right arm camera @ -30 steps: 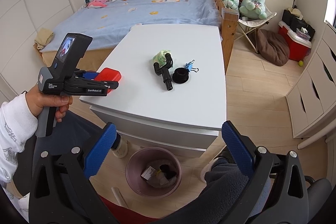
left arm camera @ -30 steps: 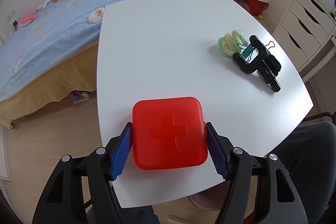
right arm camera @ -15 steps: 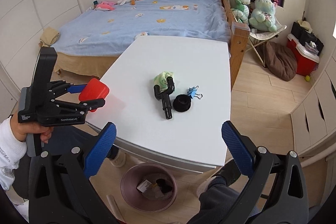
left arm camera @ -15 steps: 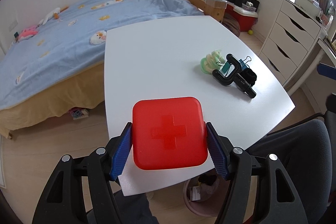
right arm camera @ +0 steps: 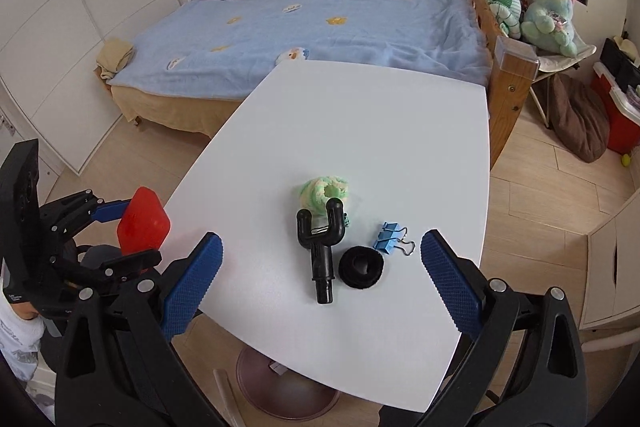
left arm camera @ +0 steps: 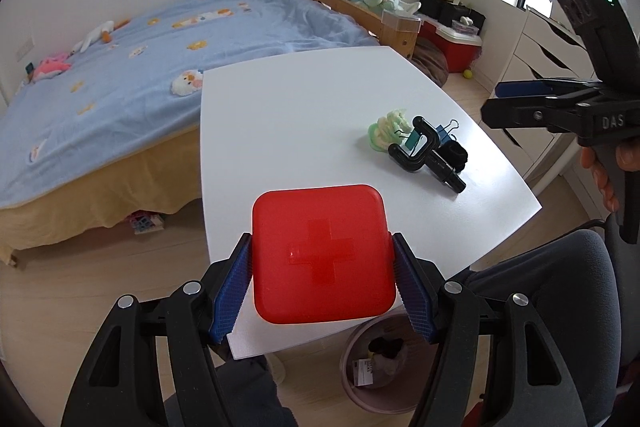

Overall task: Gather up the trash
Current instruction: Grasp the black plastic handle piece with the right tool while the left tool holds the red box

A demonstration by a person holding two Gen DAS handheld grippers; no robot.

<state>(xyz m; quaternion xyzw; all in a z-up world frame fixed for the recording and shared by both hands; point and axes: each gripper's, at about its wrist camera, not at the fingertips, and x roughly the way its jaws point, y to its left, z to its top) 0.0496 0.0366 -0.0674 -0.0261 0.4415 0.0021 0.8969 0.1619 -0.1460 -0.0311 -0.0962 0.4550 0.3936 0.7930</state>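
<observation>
While I hold it off the table edge: left gripper clamps the red box.
Bin: below, right (centre first).
Right gripper: wide, empty.

Trash bin: partly hidden behind left gripper finger and red box; contents too small to identify. In right wrist view, bin mostly under white table. Blue binder clip largely behind black Y-shaped part.
</observation>
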